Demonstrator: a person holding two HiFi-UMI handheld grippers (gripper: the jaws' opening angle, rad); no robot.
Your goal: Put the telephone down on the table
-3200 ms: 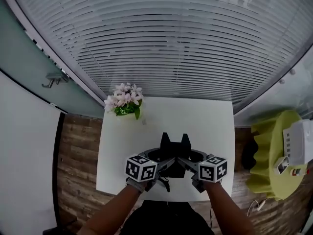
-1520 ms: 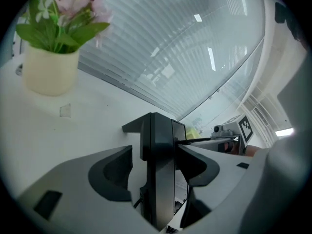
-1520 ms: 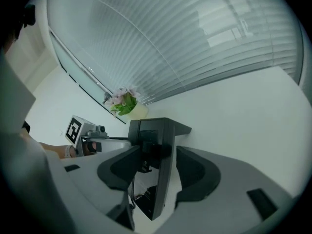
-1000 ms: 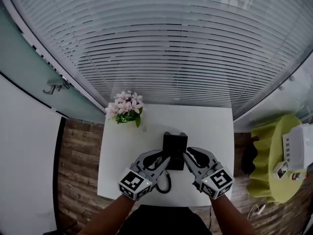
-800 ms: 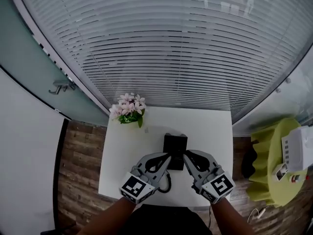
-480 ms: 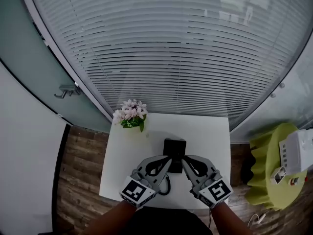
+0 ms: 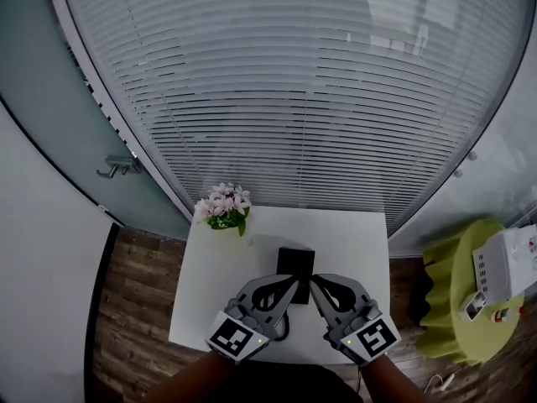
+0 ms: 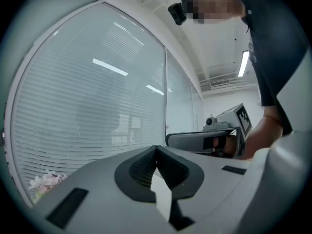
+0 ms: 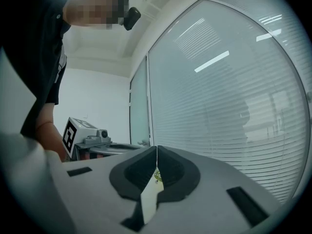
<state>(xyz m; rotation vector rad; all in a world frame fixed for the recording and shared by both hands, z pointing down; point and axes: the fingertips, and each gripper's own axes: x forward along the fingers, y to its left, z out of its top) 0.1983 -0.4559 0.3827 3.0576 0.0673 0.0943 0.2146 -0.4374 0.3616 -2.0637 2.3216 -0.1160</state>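
Head view, left to right. The flowers (image 7: 222, 208) sit on the far left corner of the white table (image 7: 197, 300), close to the edge and well apart from everything else.

My left gripper (image 7: 291, 283) is fully closed with nothing in it. The left gripper view shows the two pads pressed together with only the window blinds (image 8: 87, 111) behind them.

The telephone (image 7: 295, 264) lies flat on the table around the middle. It is free of both tools, just past their tips as seen from above. I judge it placed and the task about done.

My right gripper (image 7: 312, 283) is the same, jaws together and empty. The right gripper view shows nothing between the pads but a sliver of green, well behind them. The two tips sit almost side by side, pointing level, and neither gripper view shows any table.

To the right, off the table, is a green seat (image 7: 470, 300) with clutter beside it, not involved.

Risks, as I judge them:
- The tips line up with the near end of the telephone, so a dip or forward push with closed jaws could nudge it across the smooth top or skew it.
- The grippers are nearly touching, so a careless pull-back could knock them together.
- A wide swing to the left could tip the flowers off their corner.

Safest is to draw straight back, with no drop.
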